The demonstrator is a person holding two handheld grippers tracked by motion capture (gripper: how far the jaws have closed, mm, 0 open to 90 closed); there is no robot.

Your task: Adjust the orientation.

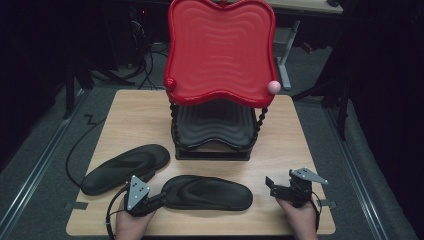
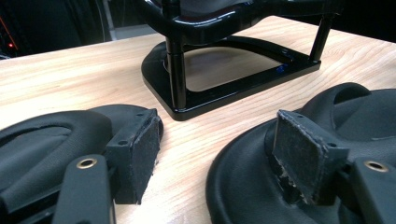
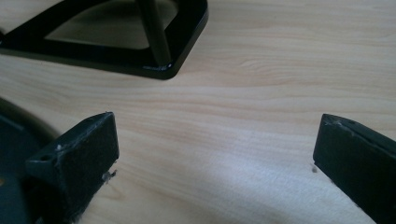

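Two black flip-flop sandals lie on the wooden table [image 1: 130, 115]: the left sandal [image 1: 125, 167] angled toward the back right, and the right sandal [image 1: 207, 192] lying crosswise near the front. My left gripper [image 1: 156, 187] is low between their near ends and open. In the left gripper view its left pad [image 2: 140, 149] overlaps the left sandal [image 2: 42, 140], its other pad hangs over the right sandal [image 2: 261, 182], and bare wood lies between them [image 2: 219, 154]. My right gripper [image 1: 281, 179] stands open over bare wood at the front right [image 3: 219, 140].
A two-tier rack stands mid-table, with a red wavy tray [image 1: 220, 50] on top and a black tray [image 1: 215, 125] below. Its black base frame [image 2: 219, 93] [image 3: 159, 65] sits just beyond both grippers. A pink ball [image 1: 273, 87] caps the red tray's right corner.
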